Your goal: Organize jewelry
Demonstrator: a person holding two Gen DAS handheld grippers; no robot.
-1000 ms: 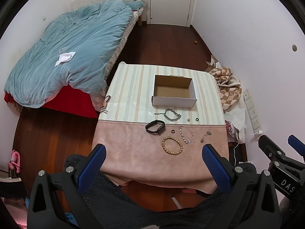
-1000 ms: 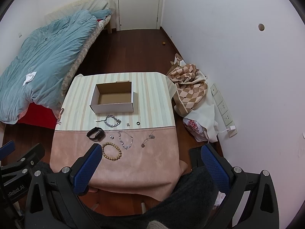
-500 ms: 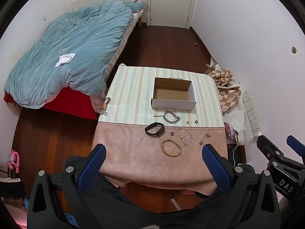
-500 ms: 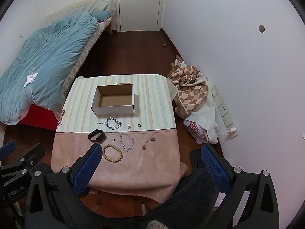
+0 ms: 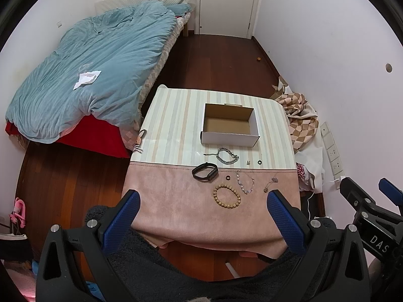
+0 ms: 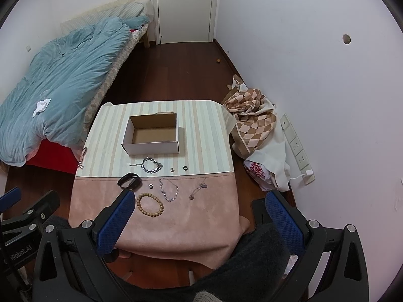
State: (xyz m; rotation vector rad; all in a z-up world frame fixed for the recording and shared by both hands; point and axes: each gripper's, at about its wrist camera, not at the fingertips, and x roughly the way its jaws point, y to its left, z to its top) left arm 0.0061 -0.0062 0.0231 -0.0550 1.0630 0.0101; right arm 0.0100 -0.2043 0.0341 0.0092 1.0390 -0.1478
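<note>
An open white cardboard box (image 5: 229, 125) (image 6: 153, 135) stands on a cloth-covered table (image 5: 176, 201). In front of it lie a silver chain bracelet (image 5: 226, 156) (image 6: 150, 165), a black wristband (image 5: 204, 172) (image 6: 129, 181), a wooden bead bracelet (image 5: 226, 197) (image 6: 150, 204), a thin crystal chain (image 5: 244, 185) (image 6: 169, 189), a pendant chain (image 5: 270, 185) (image 6: 199, 190) and small rings (image 5: 259, 162). My left gripper (image 5: 205, 221) and right gripper (image 6: 199, 224) are both open and empty, held high above the table's near edge.
A bed with a blue quilt (image 5: 88, 75) stands left of the table. A checked cloth pile (image 6: 254, 120) lies on the floor at the right by the white wall. A closed door (image 5: 226, 2) is at the far end. Dark wood floor surrounds the table.
Both grippers have drawn back and upward a little, so the table looks slightly smaller and farther. The jewelry and box have not moved.
</note>
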